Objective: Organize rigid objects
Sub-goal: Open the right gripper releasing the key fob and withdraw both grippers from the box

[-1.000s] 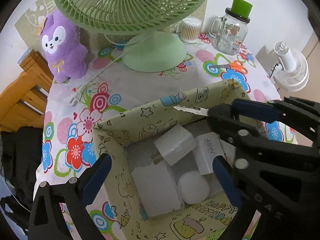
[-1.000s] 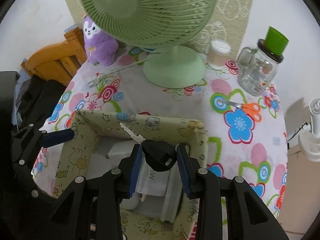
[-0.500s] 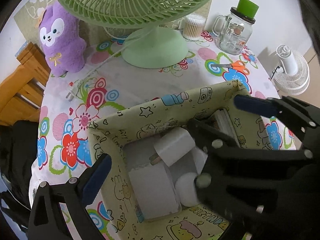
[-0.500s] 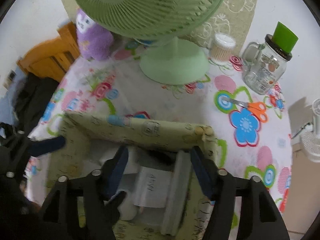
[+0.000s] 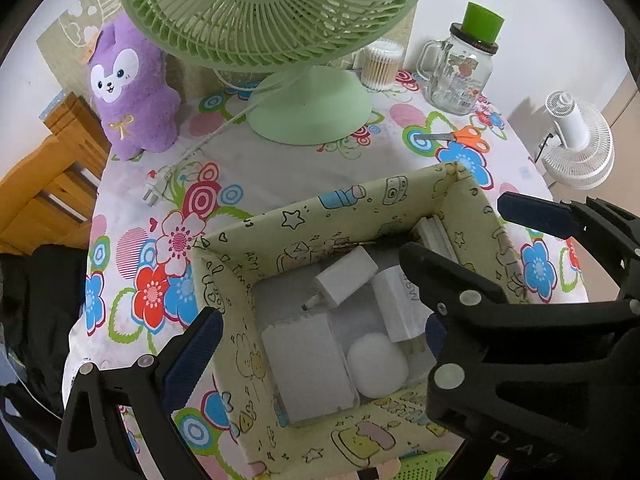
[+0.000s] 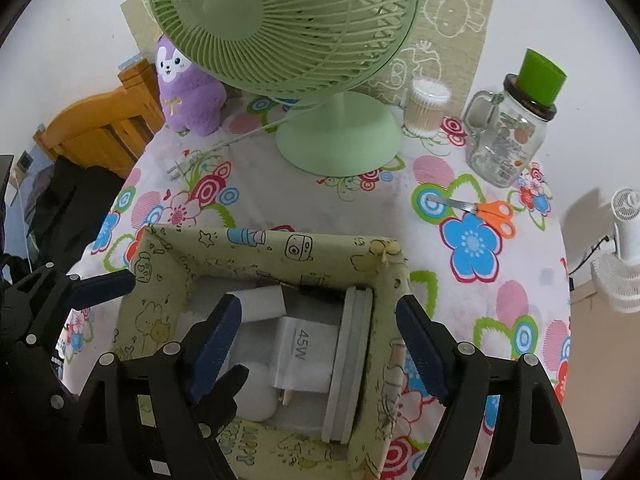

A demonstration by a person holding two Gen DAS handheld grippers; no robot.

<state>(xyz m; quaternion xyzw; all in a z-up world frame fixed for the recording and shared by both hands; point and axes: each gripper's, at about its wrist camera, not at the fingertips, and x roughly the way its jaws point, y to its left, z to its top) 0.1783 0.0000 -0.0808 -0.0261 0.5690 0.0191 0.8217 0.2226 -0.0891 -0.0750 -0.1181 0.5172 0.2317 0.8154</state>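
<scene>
A yellow-green cartoon-print box (image 5: 304,220) (image 6: 256,244) holds white chargers (image 5: 346,276) (image 6: 300,344), a white flat case (image 5: 308,364), a white round piece (image 5: 376,364) and a grey slab (image 6: 348,360) leaning on its right wall. A black-headed key (image 6: 316,291) (image 5: 356,243) lies inside against the far wall. My right gripper (image 6: 320,344) (image 5: 476,236) hangs over the box's right wall with its jaws opening; nothing is pressed between the pads. My left gripper (image 5: 316,336) is open, with one finger (image 6: 100,286) outside the left wall.
A green desk fan (image 5: 308,112) stands behind the box, its plug (image 5: 154,196) lying loose on the floral cloth. A purple plush (image 5: 132,88), a cotton-swab tub (image 5: 380,64), a glass jar (image 5: 460,76) and orange scissors (image 6: 488,212) are around it. A wooden chair (image 5: 48,184) is at the left.
My right gripper, shut on the key a second ago, dipped into the box and opened. The key now rests by the box's far wall. The left gripper has stayed put.
</scene>
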